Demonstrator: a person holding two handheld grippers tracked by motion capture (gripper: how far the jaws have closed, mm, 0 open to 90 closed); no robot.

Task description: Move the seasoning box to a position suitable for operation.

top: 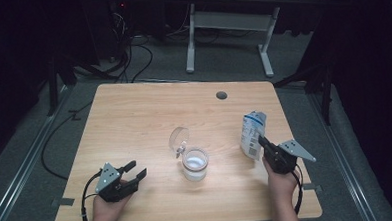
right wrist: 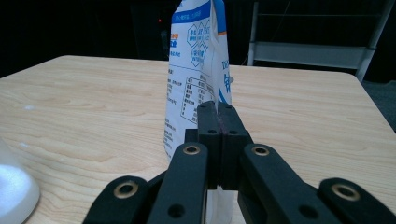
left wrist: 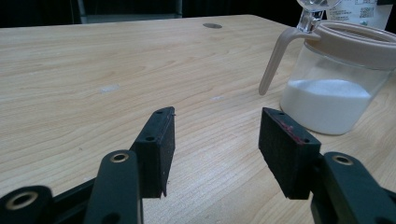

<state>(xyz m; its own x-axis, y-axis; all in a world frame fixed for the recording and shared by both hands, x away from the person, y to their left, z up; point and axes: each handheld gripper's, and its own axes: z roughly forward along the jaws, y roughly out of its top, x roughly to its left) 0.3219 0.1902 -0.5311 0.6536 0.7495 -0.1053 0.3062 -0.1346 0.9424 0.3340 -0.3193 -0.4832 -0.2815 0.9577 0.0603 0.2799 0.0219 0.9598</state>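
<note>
- The right tool (top: 262, 141) has its jaws pressed together on the edge of the bag (top: 252, 133); in the right gripper view the two pads (right wrist: 208, 122) meet on the bag's (right wrist: 194, 70) seam with no gap between them.
- The bag stands upright on the bench (top: 134, 113), at the right side, well apart from the left tool (top: 135, 170).
- The jar (top: 195, 163) stands near the middle of the bench, between the two tools. Its lid (top: 178, 139) is swung up and open, and the jar is partly filled with white powder (left wrist: 327, 102).
- The left tool is open wide and holds nothing. In the left gripper view its jaws point toward the jar (left wrist: 341, 79), which is near but not touching them.
- The step in hand is, I judge, to bring the bag over the jar and pour.
- To do it well, the grip must stay firm on the seam, because the bag is soft and can fold or slip when it is lifted.
- It is better to lift first, then move sideways, so the bottom of the bag does not drag on the bench.
- The raised lid stands on the far left side of the jar, so the bag should come from the right and not strike it.
- I cannot see clearly if the top of the bag is cut open; probably it is, but this should be checked before tilting.
- The left tool may close on the jar to keep it steady during pouring.
- Tilt slowly, with the mouth of the bag low over the jar's opening, so the powder does not spill on the bench.
</note>
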